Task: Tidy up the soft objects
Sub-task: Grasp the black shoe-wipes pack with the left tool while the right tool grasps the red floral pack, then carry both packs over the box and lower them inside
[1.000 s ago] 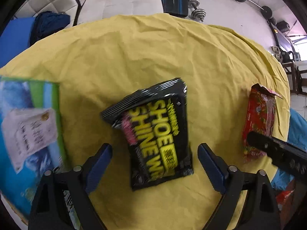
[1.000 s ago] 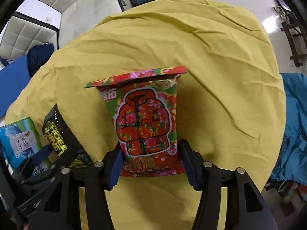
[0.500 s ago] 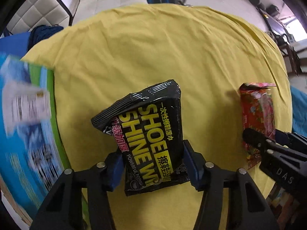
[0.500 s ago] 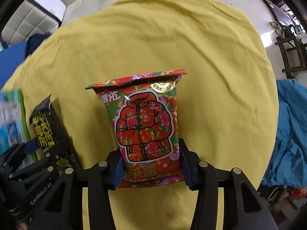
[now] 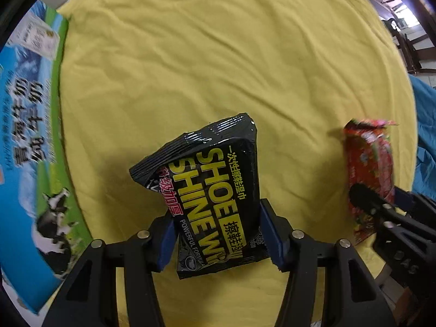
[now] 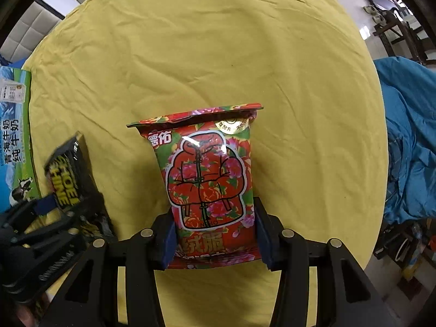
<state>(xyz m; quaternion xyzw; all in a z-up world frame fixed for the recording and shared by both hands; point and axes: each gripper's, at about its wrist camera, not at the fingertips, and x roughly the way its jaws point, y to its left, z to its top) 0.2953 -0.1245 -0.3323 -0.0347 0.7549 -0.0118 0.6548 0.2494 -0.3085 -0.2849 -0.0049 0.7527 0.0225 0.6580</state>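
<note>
Left gripper (image 5: 218,238) clamps black pack (image 5: 215,196); right gripper (image 6: 214,238) clamps red pack (image 6: 209,179).

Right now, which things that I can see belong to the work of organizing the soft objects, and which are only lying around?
Belonging to the job:
- black shoe-shine wipes pack, clamped in the left gripper
- red floral pack, clamped in the right gripper

Only lying about:
- blue-green milk carton box, at the left table edge
- yellow tablecloth
- blue cloth, off the table at right
</note>
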